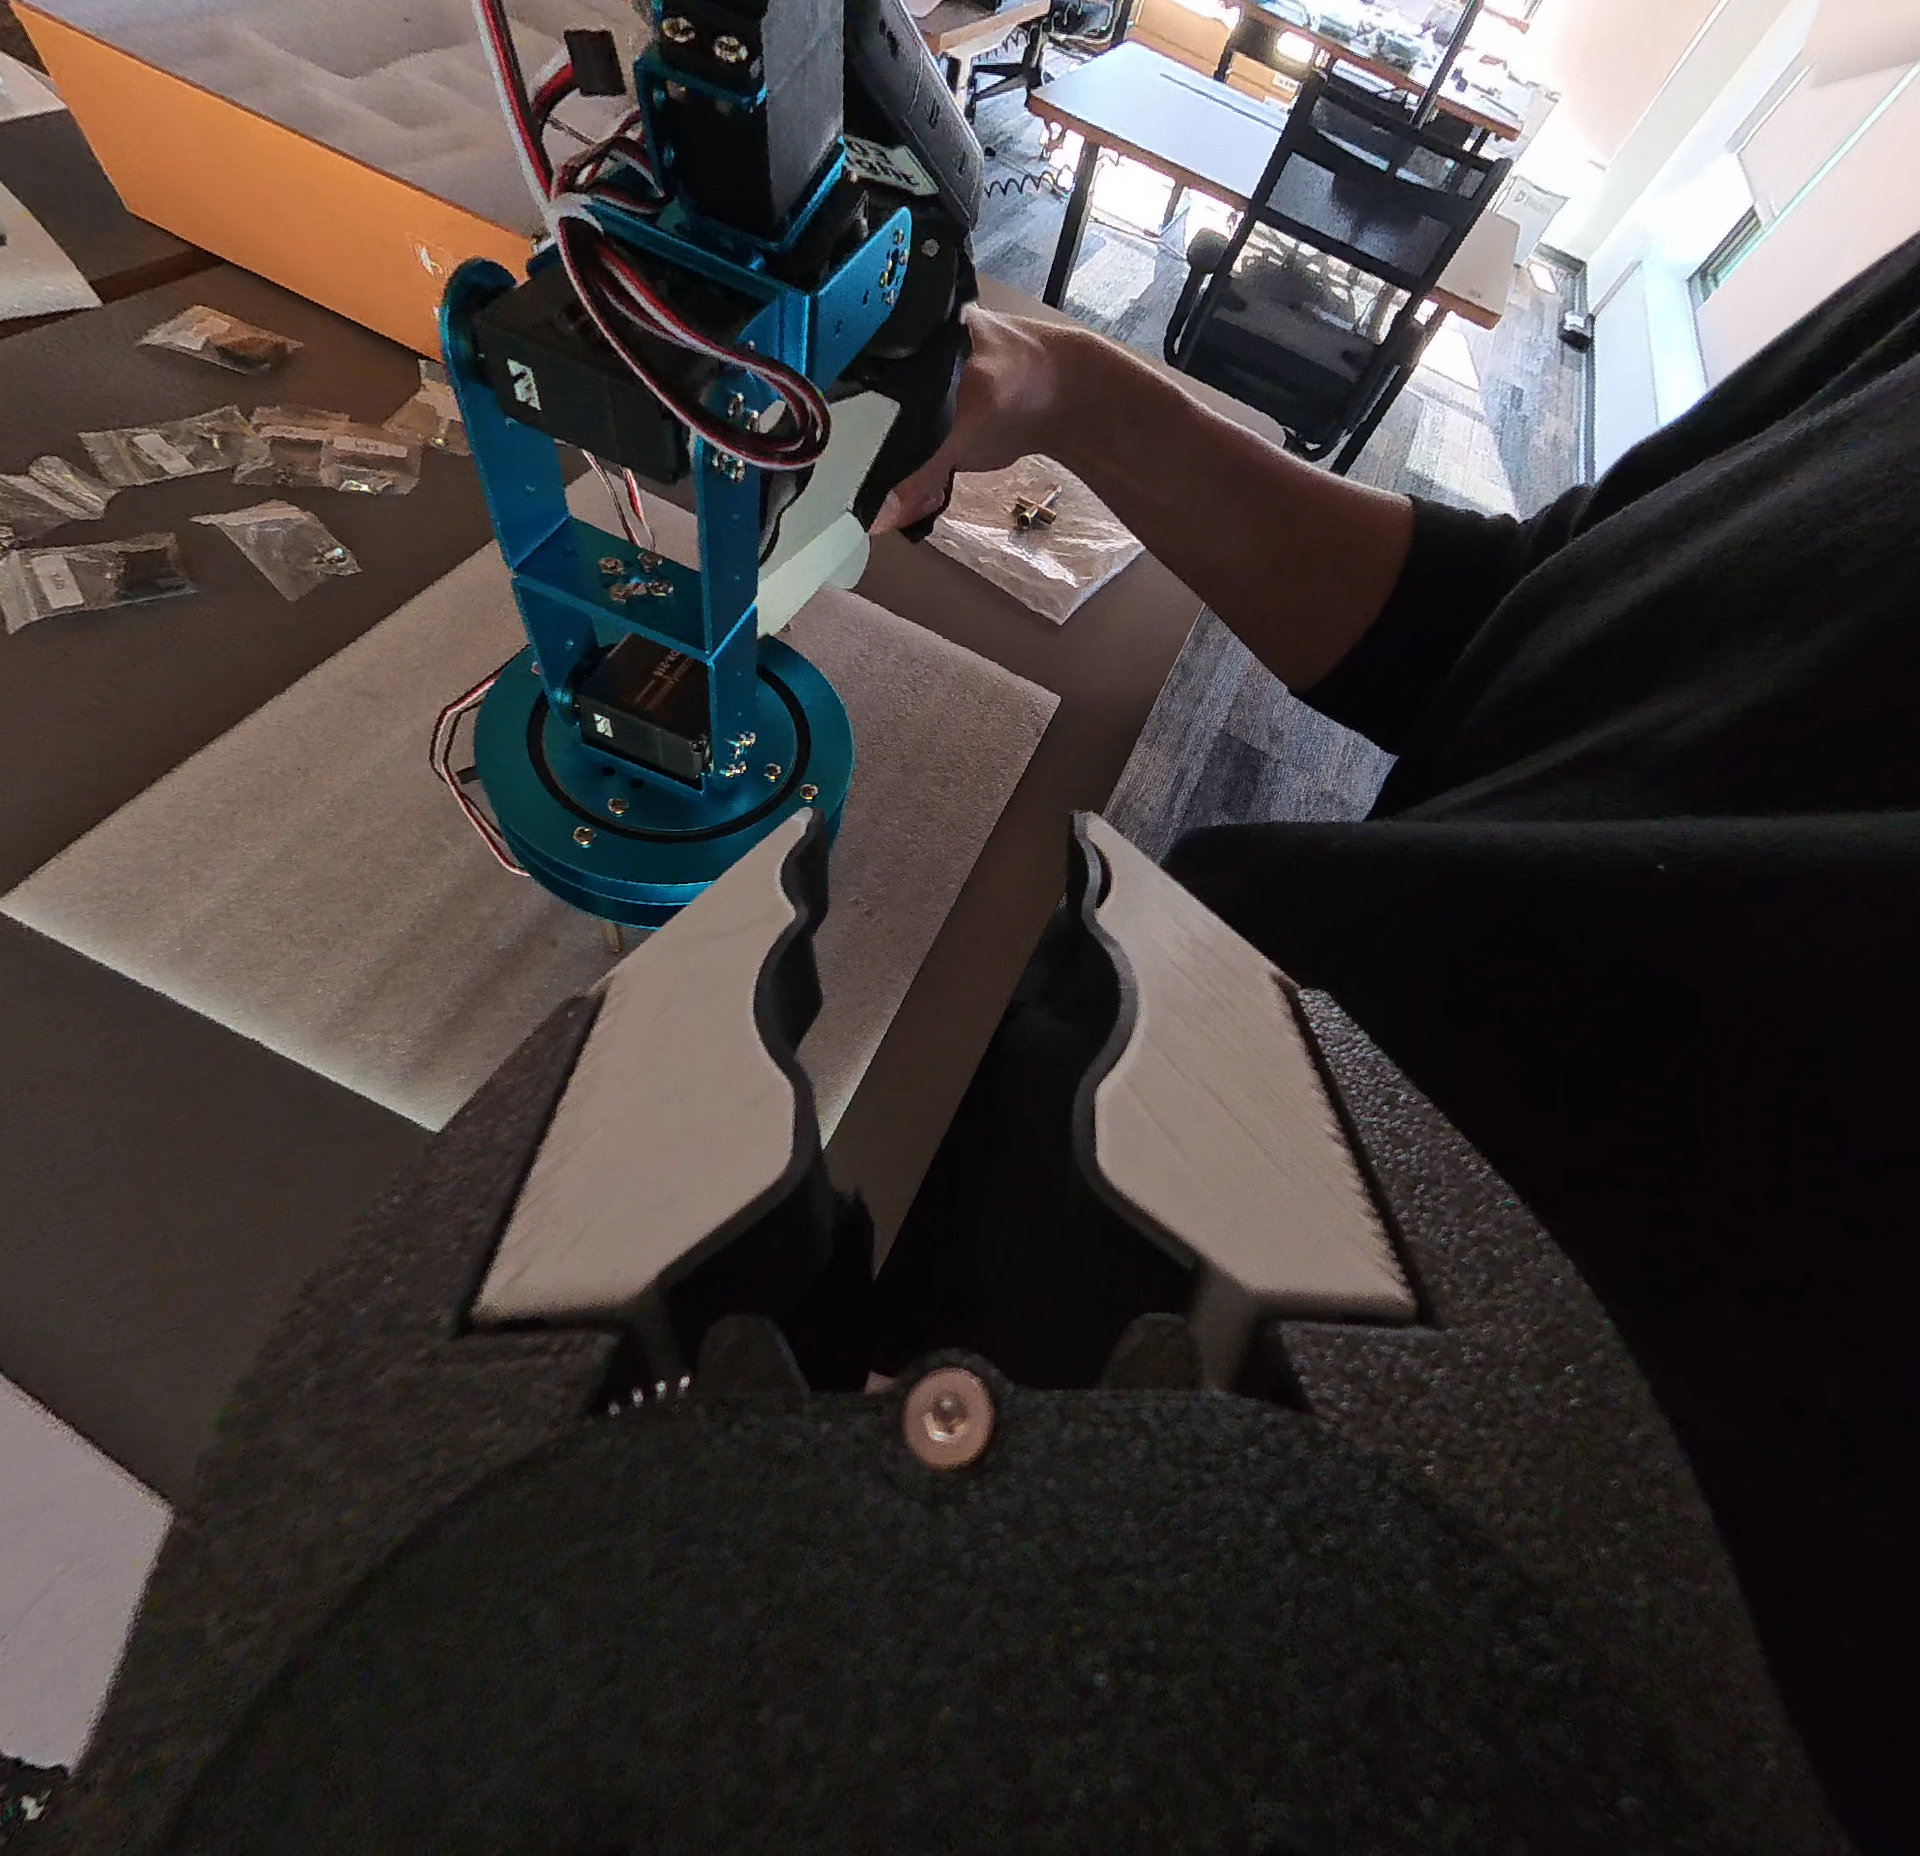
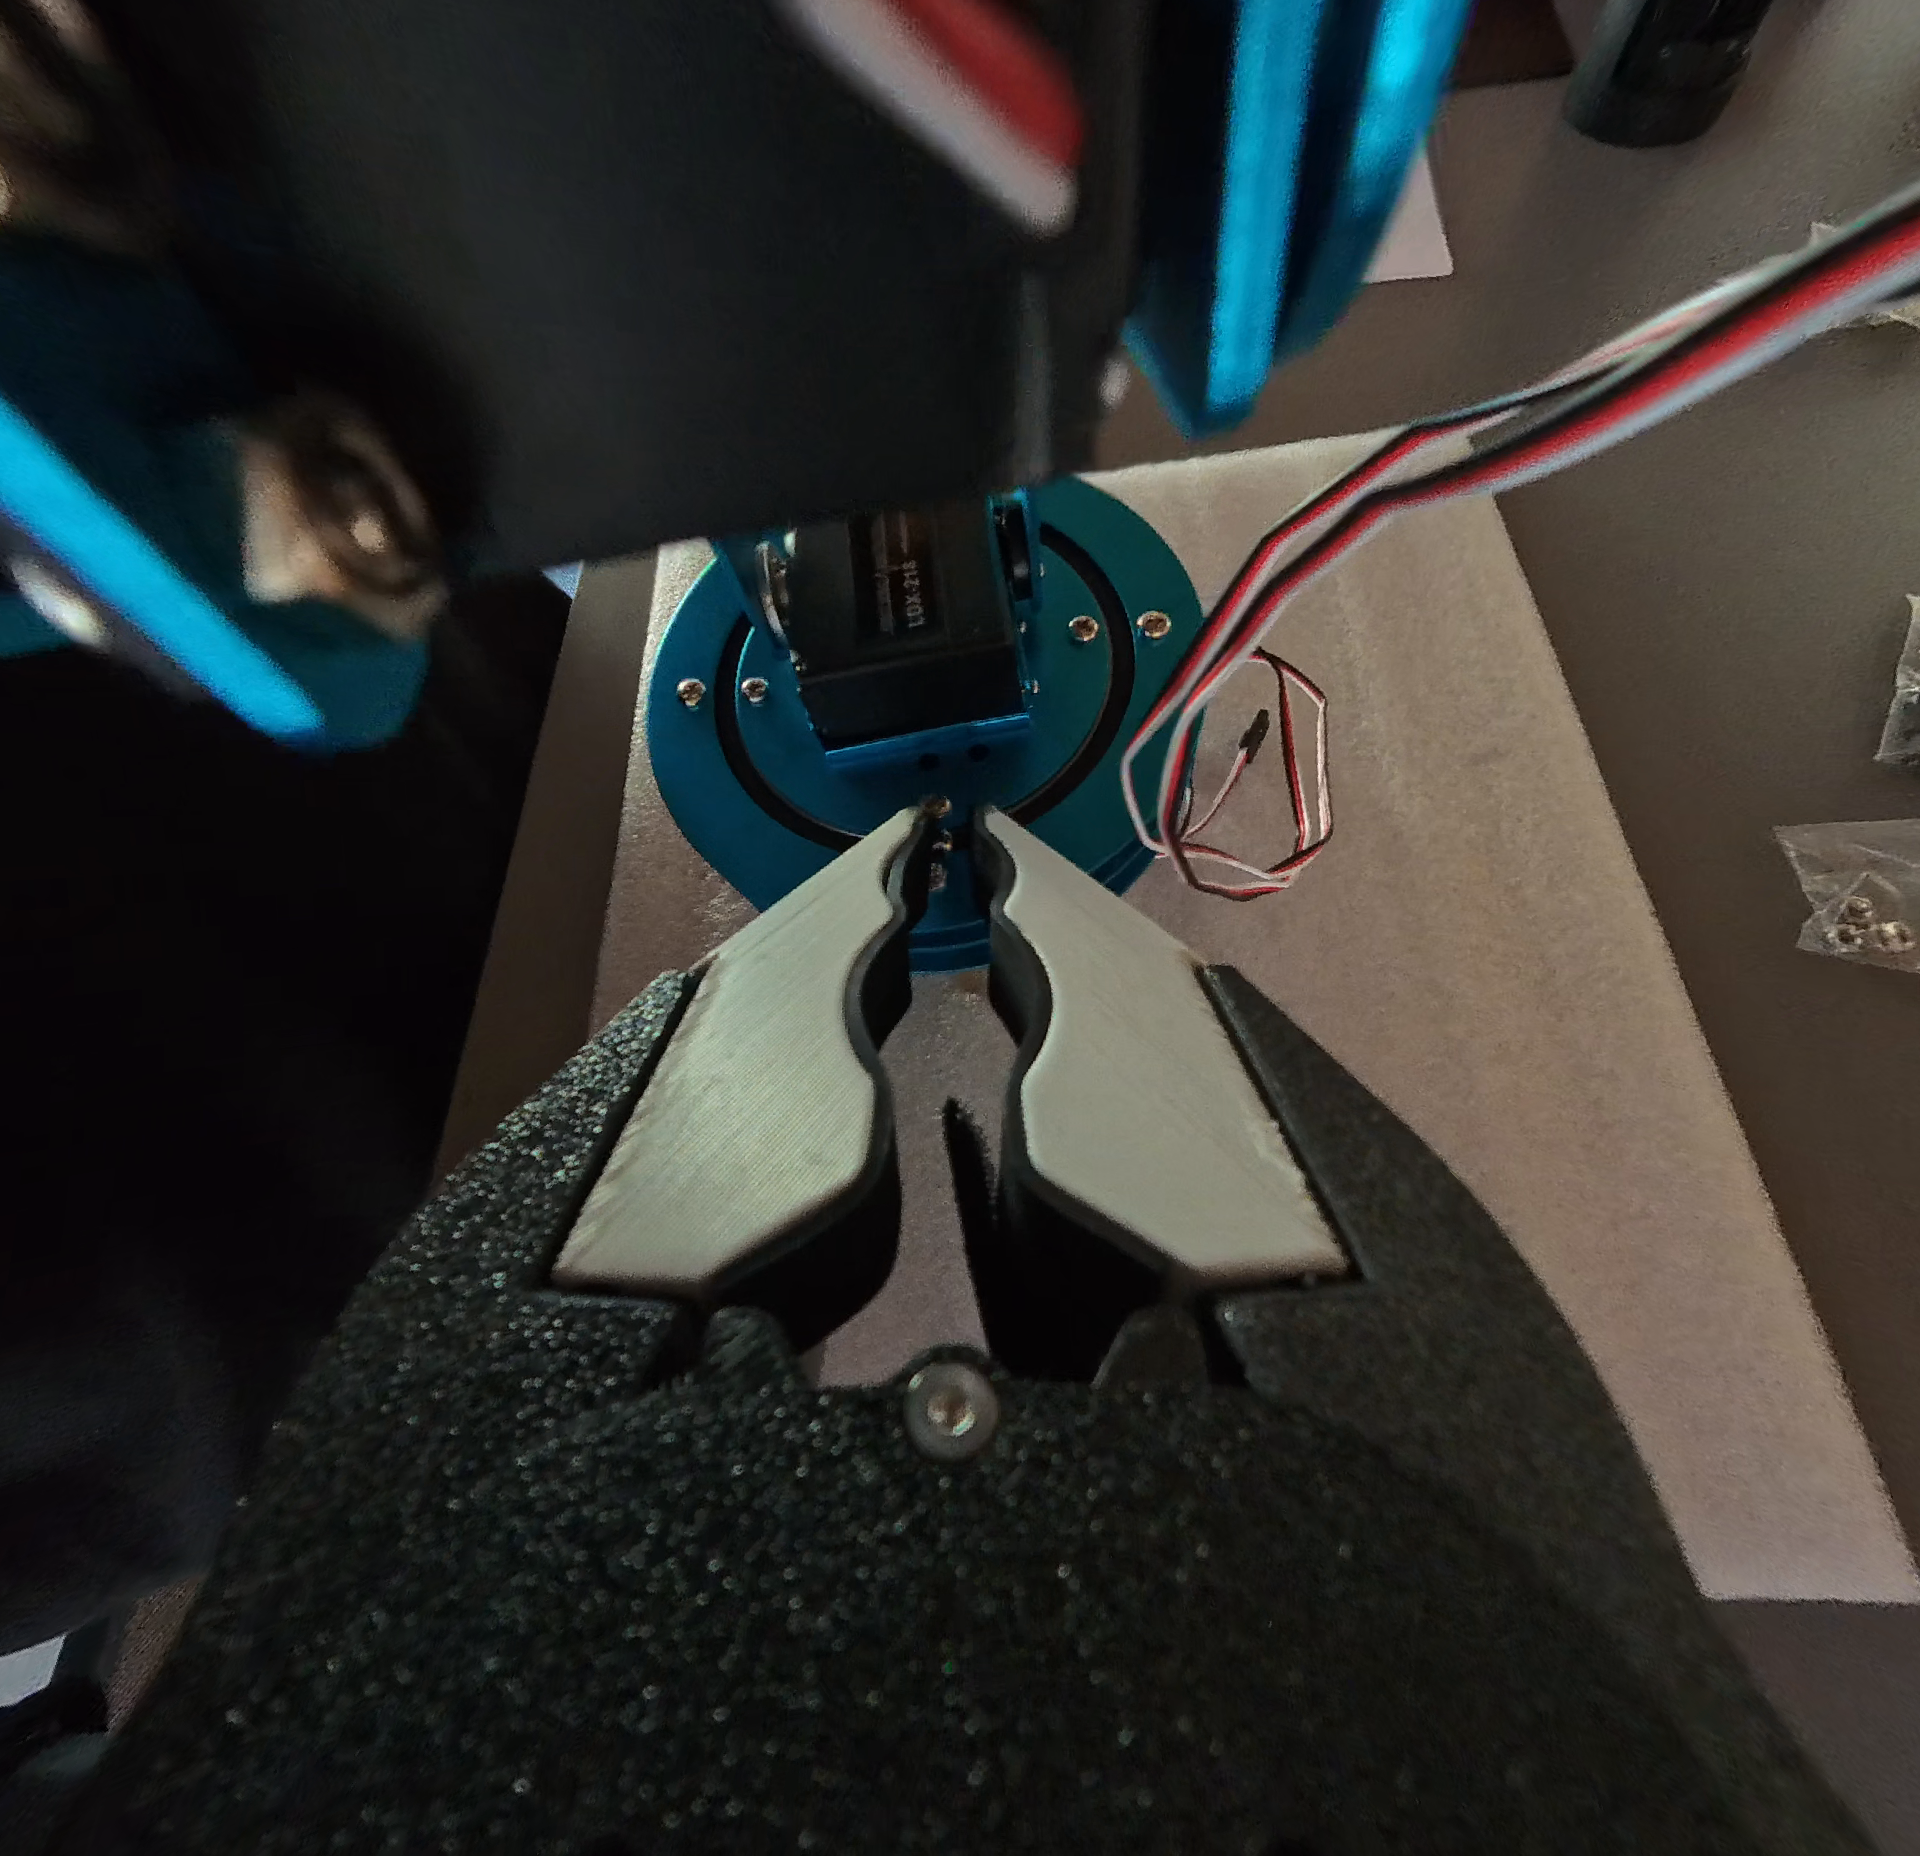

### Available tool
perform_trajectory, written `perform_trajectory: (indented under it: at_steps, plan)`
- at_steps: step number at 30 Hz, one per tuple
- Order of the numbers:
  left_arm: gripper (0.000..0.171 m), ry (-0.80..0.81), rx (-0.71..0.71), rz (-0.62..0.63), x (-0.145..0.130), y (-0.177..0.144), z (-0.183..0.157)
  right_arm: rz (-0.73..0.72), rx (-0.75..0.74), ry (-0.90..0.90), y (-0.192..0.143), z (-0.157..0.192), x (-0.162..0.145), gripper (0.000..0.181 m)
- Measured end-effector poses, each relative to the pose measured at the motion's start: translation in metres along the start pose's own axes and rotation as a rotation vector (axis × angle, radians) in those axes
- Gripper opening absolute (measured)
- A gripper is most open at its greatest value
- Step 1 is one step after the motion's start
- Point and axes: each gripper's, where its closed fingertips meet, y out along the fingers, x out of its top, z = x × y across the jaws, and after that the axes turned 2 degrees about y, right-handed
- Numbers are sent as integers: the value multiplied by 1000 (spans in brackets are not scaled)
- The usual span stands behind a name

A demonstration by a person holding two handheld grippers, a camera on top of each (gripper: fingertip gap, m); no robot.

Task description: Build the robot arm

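A blue metal robot-arm kit [image 1: 623,518] with black servos and red-white-black wires stands on its round base [image 1: 665,778] on a grey foam pad [image 1: 312,923]. My left gripper [image 1: 948,840] is open and empty, low in front of the base, at the pad's near edge. A hand [image 1: 1029,383] holds my right gripper [image 1: 831,497] behind the arm's middle. In the right wrist view my right gripper [image 2: 953,824] hangs above the base [image 2: 1101,601], its jaws almost together with a thin gap and nothing seen between them. The lowest servo [image 2: 904,643] sits just beyond its tips.
Several small clear bags of parts [image 1: 156,456] lie left of the pad, others in the right wrist view [image 2: 1860,923]. A bag with a brass part [image 1: 1029,539] lies behind. An orange box [image 1: 291,196] stands at the back left. Loose wires [image 2: 1247,767] loop beside the base. A dark cylinder [image 2: 1662,30] stands far right. There is about 20 cm between the tips of the two grippers.
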Motion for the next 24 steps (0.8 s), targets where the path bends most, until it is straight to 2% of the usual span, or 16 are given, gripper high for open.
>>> perform_trajectory:
  at_steps: [7,19,24]
  plan:
    - [46,9,8,1,0,1,5,-41,29,21,-4,2,5,5]
    - [46,20,24,15,-1,3,8,-3,99,60,1,3,0,2]
    - [45,24,45,8,4,4,14,-39,61,40,-1,0,6,0]
